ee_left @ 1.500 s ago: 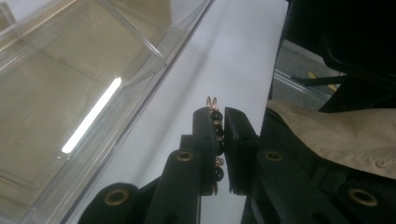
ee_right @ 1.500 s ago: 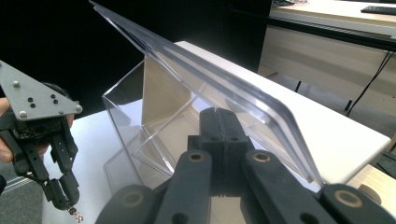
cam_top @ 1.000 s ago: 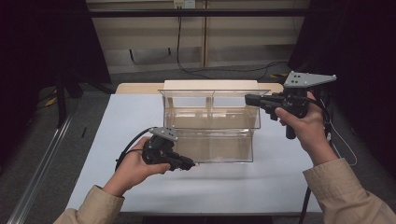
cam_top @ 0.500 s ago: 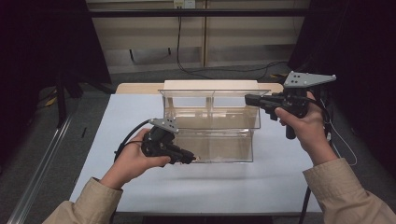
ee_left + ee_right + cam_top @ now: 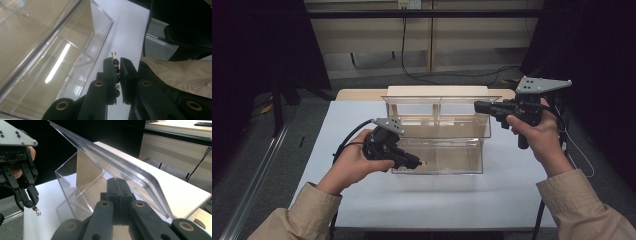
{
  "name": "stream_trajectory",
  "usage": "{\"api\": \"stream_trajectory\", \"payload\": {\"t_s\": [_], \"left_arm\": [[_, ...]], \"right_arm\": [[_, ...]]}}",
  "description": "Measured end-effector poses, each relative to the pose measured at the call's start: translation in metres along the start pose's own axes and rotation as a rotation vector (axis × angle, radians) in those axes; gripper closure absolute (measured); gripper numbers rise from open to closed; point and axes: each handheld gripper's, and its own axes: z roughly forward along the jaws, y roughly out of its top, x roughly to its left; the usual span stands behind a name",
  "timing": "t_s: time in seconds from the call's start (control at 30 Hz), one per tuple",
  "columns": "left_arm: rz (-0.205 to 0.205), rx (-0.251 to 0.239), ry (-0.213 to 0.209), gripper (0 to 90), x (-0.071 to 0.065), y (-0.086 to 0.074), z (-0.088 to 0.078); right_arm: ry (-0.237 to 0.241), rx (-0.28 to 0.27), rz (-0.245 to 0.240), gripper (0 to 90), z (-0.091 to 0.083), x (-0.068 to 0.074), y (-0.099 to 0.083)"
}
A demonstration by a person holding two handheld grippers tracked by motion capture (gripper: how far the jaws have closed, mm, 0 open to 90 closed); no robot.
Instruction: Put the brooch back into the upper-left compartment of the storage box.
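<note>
On a white table, two hand-held grippers work at a clear acrylic box.

Nearest the viewer, at seven o'clock, the left gripper sits against the box's front left corner, its jaws pinched on a small beaded piece of black beads and gold-coloured metal whose end pokes out past the tips. Just beyond, at the centre of the table, stands the clear box, with a divider inside and its transparent lid raised. Farther back, at two o'clock, the right gripper meets the lid's right edge; its jaws are pressed together, tips just under the lid's rim, and whether they pinch it cannot be told.
</note>
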Motion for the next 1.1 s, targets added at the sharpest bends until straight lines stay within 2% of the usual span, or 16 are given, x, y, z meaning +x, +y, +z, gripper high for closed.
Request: {"api": "stream_trajectory", "payload": {"t_s": [0.17,0.2,0.23,0.37,0.4,0.43,0.47,0.53,0.6,0.67,1.1], "left_arm": [[0.004,0.008,0.007,83.9,0.0,0.006,-0.003],[0.006,0.016,0.022,83.9,0.0,0.007,-0.004],[0.0,0.006,0.008,83.9,0.001,0.007,-0.004],[0.005,0.009,0.014,83.9,0.002,0.01,-0.006],[0.008,0.015,0.029,83.9,0.001,0.011,-0.007],[0.01,0.008,0.011,83.9,0.002,0.011,-0.007],[0.013,0.016,0.027,83.9,0.001,0.012,-0.008],[0.014,0.0,0.011,83.9,0.002,0.013,-0.009],[0.013,0.01,0.029,83.9,0.0,0.015,-0.011],[0.016,-0.003,0.015,83.9,0.001,0.016,-0.011],[0.016,0.001,0.02,83.9,0.002,0.024,-0.017]], "right_arm": [[-0.001,0.0,0.0,90.0,0.0,0.0,0.0],[0.0,-0.001,0.0,90.0,0.0,0.0,0.0],[-0.001,-0.002,0.0,90.0,0.0,0.0,0.0],[-0.001,-0.003,0.0,90.0,0.0,-0.001,-0.001],[-0.002,-0.003,-0.001,90.0,0.0,-0.001,-0.001],[-0.001,-0.003,0.001,90.0,0.0,-0.001,-0.001],[-0.001,-0.002,0.0,90.0,0.0,-0.001,-0.001],[0.0,-0.002,0.002,90.0,0.0,-0.001,-0.001],[-0.002,-0.001,0.001,90.0,0.0,-0.001,-0.001],[-0.001,-0.001,0.001,90.0,0.0,-0.001,-0.001],[-0.003,0.002,0.002,90.0,0.002,-0.001,-0.001]]}}
